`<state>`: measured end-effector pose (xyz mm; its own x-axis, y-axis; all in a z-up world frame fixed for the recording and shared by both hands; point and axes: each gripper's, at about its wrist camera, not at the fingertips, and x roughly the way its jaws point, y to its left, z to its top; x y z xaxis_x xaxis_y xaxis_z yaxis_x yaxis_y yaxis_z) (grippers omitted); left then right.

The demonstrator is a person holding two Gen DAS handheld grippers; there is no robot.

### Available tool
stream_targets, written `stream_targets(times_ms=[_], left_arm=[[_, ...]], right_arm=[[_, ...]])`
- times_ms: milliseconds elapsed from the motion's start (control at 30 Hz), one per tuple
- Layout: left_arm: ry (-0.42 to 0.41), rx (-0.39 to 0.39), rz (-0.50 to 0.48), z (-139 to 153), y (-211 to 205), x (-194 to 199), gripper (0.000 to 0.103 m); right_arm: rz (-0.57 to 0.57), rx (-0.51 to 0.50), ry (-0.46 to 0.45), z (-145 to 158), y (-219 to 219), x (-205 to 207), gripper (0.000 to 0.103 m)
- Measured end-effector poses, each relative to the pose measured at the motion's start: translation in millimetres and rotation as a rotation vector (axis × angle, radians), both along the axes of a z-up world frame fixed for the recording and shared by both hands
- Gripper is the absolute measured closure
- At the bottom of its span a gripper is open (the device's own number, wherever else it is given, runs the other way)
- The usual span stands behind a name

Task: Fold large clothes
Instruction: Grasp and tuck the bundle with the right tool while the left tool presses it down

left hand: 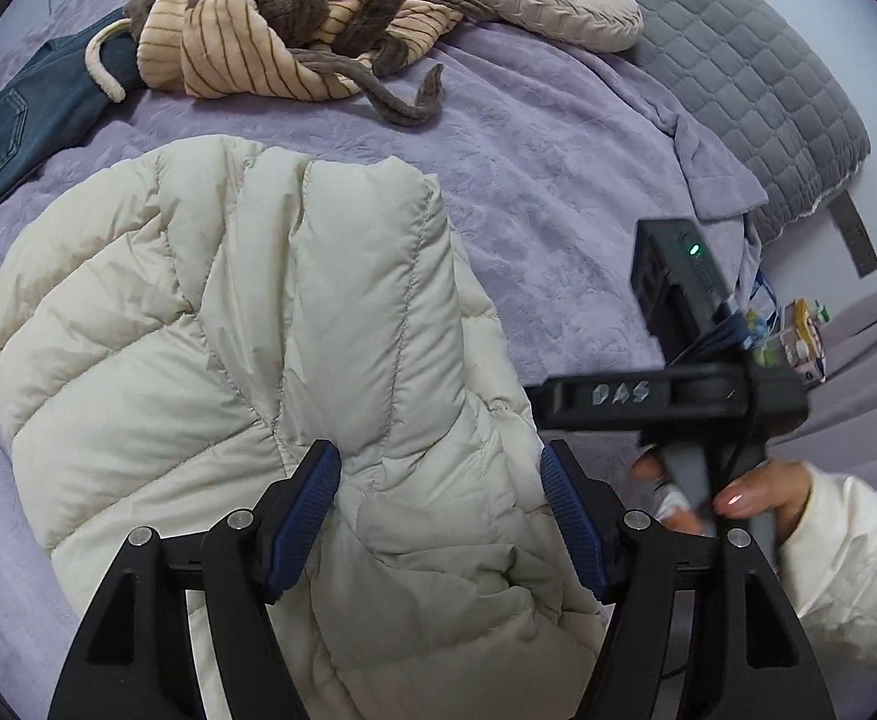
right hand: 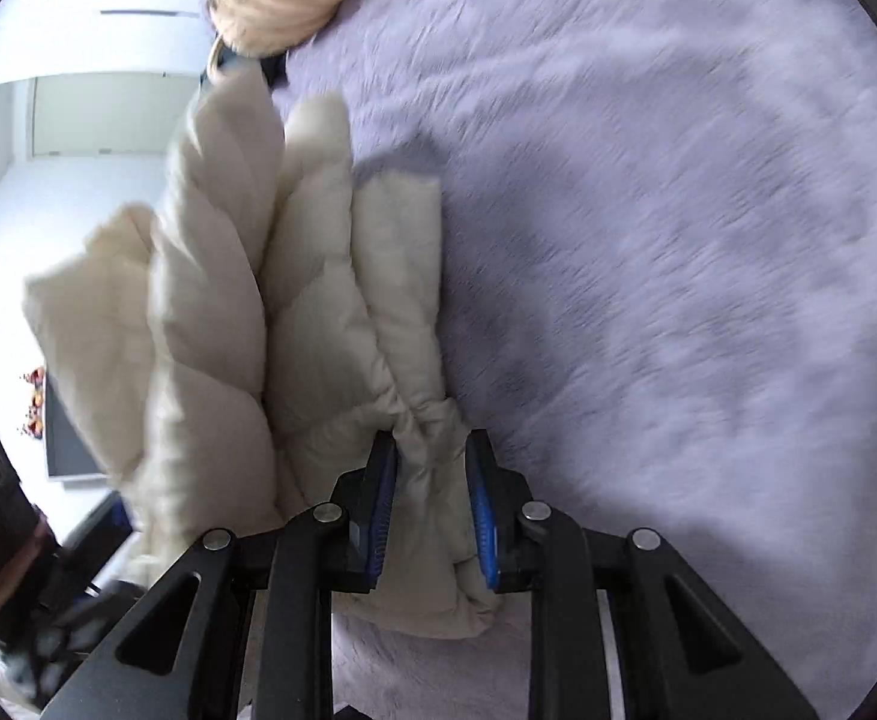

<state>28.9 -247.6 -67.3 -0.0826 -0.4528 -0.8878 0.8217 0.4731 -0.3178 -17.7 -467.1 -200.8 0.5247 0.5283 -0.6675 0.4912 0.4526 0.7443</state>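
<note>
Jaws of the right gripper (right hand: 429, 504) pinch a bunched edge of the jacket (left hand: 246, 324); the left gripper (left hand: 441, 516) straddles a padded fold, released. Jacket lies on the bed (left hand: 558, 192), long axis running away from both. Its near end is cut off; motion blur smears the farther folds.

I'm seeing my right hand-held gripper (right hand: 431, 504) clamping a bunched fold of the cream puffer jacket (right hand: 228, 324), blue pads (right hand: 481, 516) pressing in on both sides. Jacket's puffed panels are fanning up and to the left, w/ its lower edge lying on the lavender bed cover (right hand: 648, 240). A tan striped garment (right hand: 270, 12) is sitting at top, just past the jacket. Pic is blurring a bit.
</note>
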Motion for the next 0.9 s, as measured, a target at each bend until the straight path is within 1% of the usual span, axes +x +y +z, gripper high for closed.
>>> stream_targets(times_ms=[33,100,133,167,200,267,333,400,433,467,500,533,567,600,667,700,733,767,833,900], left_arm=[[-0.027,0.012,-0.013,-1,-3,-4,0.034],[-0.078,0.034,-0.04,-4,-8,-12,0.033],[-0.102,0.044,-0.055,-6,-11,-16,0.034],[-0.122,0.052,-0.068,-7,-13,-20,0.033],[-0.14,0.059,-0.081,-8,-15,-23,0.033],[-0.168,0.068,-0.101,-8,-18,-28,0.033],[-0.187,0.075,-0.113,-9,-21,-32,0.033],[-0.205,0.083,-0.121,-9,-24,-36,0.033],[-0.213,0.088,-0.125,-8,-24,-37,0.033],[-0.219,0.094,-0.131,-7,-23,-38,0.033],[-0.222,0.1,-0.136,-5,-21,-39,0.033],[-0.214,0.101,-0.143,-2,-18,-40,0.033],[-0.192,0.094,-0.152,1,-12,-38,0.033],[-0.172,0.088,-0.154,5,-5,-36,0.033],[-0.124,0.065,-0.123,16,14,-23,0.033],[-0.082,0.044,-0.091,21,26,-14,0.025],[-0.047,0.024,-0.046,27,37,-3,0.02],[-0.019,0.002,0.008,31,50,9,0.018],[0.031,-0.017,0.128,35,77,35,0.018],[0.074,-0.024,0.259,30,104,63,0.018]], right_arm=[[-0.024,0.0,-0.009,6,-10,-6,0.076],[-0.066,-0.003,-0.045,22,-30,-19,0.068],[-0.078,-0.01,-0.069,32,-38,-21,0.059],[-0.082,-0.021,-0.097,43,-44,-21,0.054],[-0.076,-0.031,-0.128,55,-48,-19,0.047],[-0.037,-0.029,-0.188,75,-52,-11,0.046],[0.022,0.004,-0.236,88,-54,7,0.046],[0.09,0.042,-0.257,94,-43,24,0.046],[0.126,0.069,-0.26,92,-37,34,0.046],[0.156,0.082,-0.25,89,-30,43,0.048],[0.184,0.076,-0.226,86,-23,50,0.057],[0.207,0.056,-0.202,82,-17,57,0.086],[0.22,0.03,-0.172,78,-15,61,0.089],[0.22,0.007,-0.147,73,-13,57,0.089],[0.21,-0.015,-0.114,59,-17,54,0.09],[0.203,-0.022,-0.096,52,-19,50,0.09],[0.195,-0.014,-0.088,46,-23,45,0.09],[0.187,0.001,-0.085,40,-25,43,0.09],[0.186,0.001,-0.083,31,-26,41,0.09],[0.201,-0.027,-0.071,28,-26,40,0.09]])
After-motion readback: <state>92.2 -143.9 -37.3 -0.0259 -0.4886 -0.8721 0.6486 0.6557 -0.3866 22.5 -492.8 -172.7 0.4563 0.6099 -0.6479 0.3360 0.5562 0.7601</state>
